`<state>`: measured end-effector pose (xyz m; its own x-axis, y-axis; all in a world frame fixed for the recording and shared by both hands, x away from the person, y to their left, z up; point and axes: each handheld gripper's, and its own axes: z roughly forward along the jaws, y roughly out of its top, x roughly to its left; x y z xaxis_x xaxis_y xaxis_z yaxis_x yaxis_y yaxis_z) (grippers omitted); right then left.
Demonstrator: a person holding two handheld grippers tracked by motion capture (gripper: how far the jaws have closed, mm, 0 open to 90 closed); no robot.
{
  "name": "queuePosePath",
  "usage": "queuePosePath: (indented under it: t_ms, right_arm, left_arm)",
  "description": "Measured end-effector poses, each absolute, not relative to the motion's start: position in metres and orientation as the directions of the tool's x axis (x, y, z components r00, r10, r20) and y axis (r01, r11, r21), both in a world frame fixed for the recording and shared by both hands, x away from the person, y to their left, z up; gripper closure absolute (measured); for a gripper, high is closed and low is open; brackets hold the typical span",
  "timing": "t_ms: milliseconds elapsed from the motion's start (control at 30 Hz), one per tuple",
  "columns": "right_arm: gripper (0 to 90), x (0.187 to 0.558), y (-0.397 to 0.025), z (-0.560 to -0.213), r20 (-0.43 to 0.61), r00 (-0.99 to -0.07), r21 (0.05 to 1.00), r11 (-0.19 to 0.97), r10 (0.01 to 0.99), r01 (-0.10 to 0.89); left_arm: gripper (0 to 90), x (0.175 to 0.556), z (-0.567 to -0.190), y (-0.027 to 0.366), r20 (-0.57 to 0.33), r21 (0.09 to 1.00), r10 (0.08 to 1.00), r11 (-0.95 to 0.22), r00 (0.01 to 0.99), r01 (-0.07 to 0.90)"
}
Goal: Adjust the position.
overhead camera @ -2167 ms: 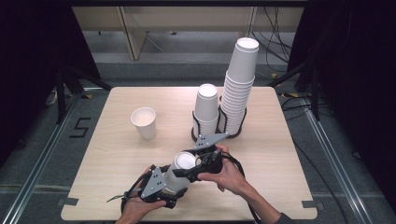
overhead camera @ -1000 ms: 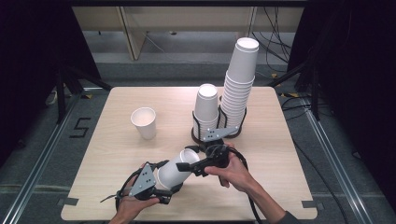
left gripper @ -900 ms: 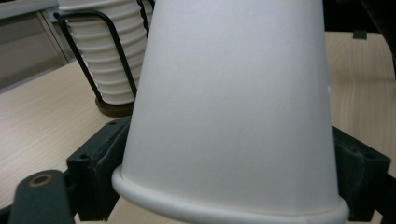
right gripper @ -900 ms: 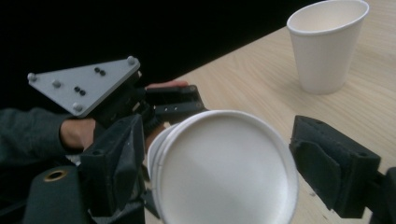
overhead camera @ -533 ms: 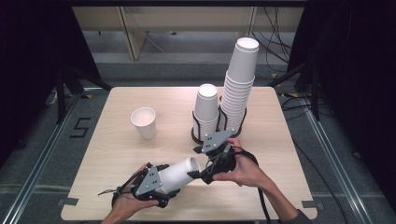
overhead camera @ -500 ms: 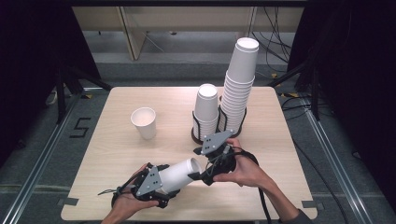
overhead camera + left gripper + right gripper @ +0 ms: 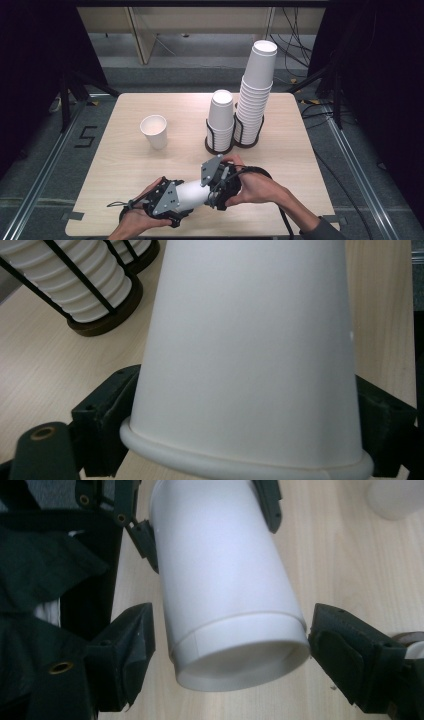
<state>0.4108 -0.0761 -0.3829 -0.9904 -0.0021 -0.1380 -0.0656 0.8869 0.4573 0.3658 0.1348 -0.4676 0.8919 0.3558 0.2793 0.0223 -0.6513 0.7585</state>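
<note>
Left of the cup holder, the left gripper pinches a white cup at its rim, lying sideways above the table. The right gripper stands spread around its base; the right gripper view shows gaps, which hands hide from above.

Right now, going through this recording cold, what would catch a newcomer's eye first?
First, the white paper cup held on its side between the left gripper and the right gripper at the near edge of the light wooden table. Next, the tall stack of white paper cups in a black wire holder at the far right, a shorter stack beside it. A single upright white paper cup stands apart to their left.
</note>
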Motion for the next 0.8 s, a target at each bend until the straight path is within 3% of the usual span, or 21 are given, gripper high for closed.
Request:
queuePosePath:
  t_ms: [33, 200, 633, 767, 800]
  right_arm:
    - [19.9, 0.412, -0.072, -0.385, -0.151, -0.988, 0.449, 0.887, -0.041, -0.105]
    - [20.0, 0.411, -0.064, -0.393, -0.122, -0.992, 0.396, 0.914, -0.043, -0.088]
    - [23.8, 0.413, -0.060, -0.405, -0.106, -0.990, 0.388, 0.913, -0.092, -0.126]
    - [24.0, 0.415, -0.063, -0.405, -0.125, -0.986, 0.401, 0.903, -0.114, -0.155]
    - [24.0, 0.413, -0.065, -0.404, -0.112, -0.990, 0.404, 0.906, -0.085, -0.123]
  left_arm:
    - [13.9, 0.366, -0.467, 0.135, 0.290, 0.750, 0.349, -0.662, 0.891, 0.015]
    - [14.0, 0.364, -0.466, 0.135, 0.282, 0.761, 0.351, -0.649, 0.893, 0.015]
    - [13.8, 0.365, -0.468, 0.134, 0.300, 0.742, 0.314, -0.670, 0.901, -0.014]
    - [10.2, 0.364, -0.472, 0.135, 0.249, 0.807, 0.343, -0.590, 0.906, 0.002]
    - [9.4, 0.365, -0.473, 0.136, 0.248, 0.814, 0.343, -0.581, 0.906, -0.003]
